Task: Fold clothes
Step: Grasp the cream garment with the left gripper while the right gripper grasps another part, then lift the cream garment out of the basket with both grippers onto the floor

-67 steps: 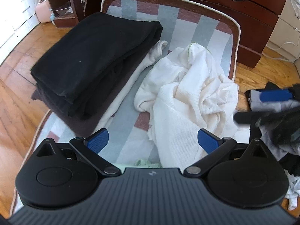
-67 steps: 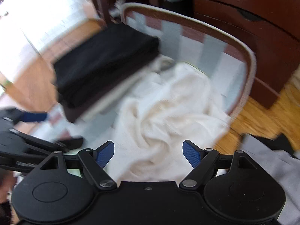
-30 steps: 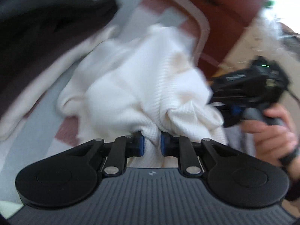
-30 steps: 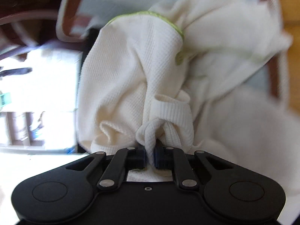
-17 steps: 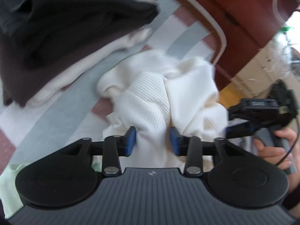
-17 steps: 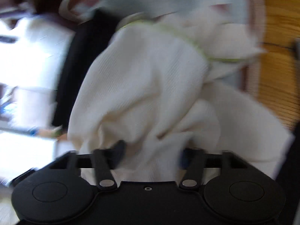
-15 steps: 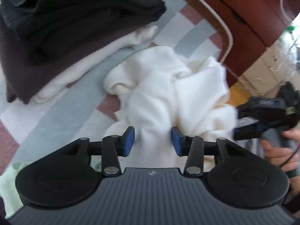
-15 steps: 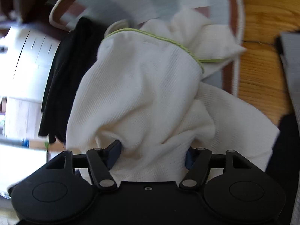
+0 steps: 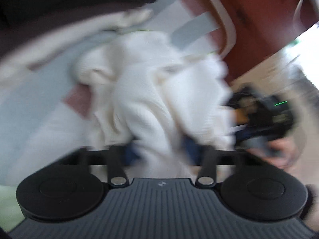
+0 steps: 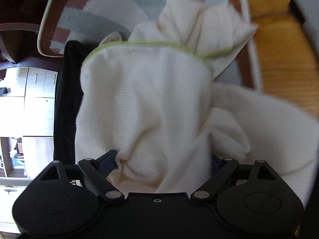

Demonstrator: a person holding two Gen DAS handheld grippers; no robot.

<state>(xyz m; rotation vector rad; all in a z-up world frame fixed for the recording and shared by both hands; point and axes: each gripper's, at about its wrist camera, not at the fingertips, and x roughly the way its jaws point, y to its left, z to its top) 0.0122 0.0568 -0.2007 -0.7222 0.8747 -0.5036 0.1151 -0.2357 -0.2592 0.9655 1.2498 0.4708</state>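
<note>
Black left gripper [image 9: 162,151] and right gripper [image 10: 163,163], blue-padded fingers [image 10: 107,163]

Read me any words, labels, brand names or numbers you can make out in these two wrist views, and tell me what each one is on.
No readable text in either view.
Small pale emblem on the left tool's ribbed housing: a logo mark, too blurred to read.
Other handheld device at right in the left wrist view: only a green light, any lettering is blurred out.
White garment with green-edged hem, striped mat: no print or tag visible.
</note>
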